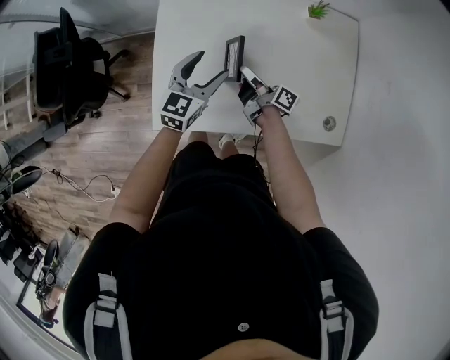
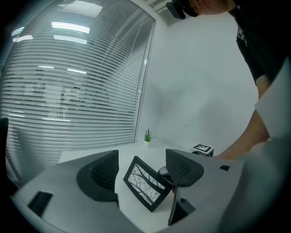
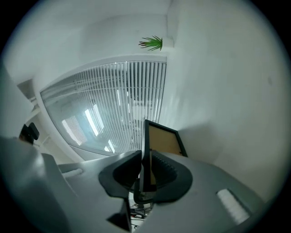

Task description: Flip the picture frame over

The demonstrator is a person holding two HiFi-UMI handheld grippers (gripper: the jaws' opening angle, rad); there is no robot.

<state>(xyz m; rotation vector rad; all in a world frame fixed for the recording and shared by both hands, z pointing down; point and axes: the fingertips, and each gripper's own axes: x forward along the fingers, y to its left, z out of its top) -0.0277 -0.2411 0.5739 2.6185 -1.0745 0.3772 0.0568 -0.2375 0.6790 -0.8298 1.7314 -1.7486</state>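
A black picture frame [image 1: 235,56] stands on edge on the white table [image 1: 309,70]. My right gripper [image 1: 245,72] is shut on its near side edge. In the right gripper view the frame's brown back [image 3: 164,141] rises past the jaws, and my right gripper [image 3: 145,172] pinches the black rim. My left gripper [image 1: 212,65] hangs open just left of the frame, not touching it. In the left gripper view the frame [image 2: 146,183] shows a picture of bare branches and leans between the wide-apart pads of my left gripper [image 2: 142,172].
A small potted plant [image 1: 318,10] stands at the table's far right corner, and a round grommet [image 1: 329,124] sits near its right front. A black office chair [image 1: 70,63] stands on the wooden floor to the left. The table's front edge is under my wrists.
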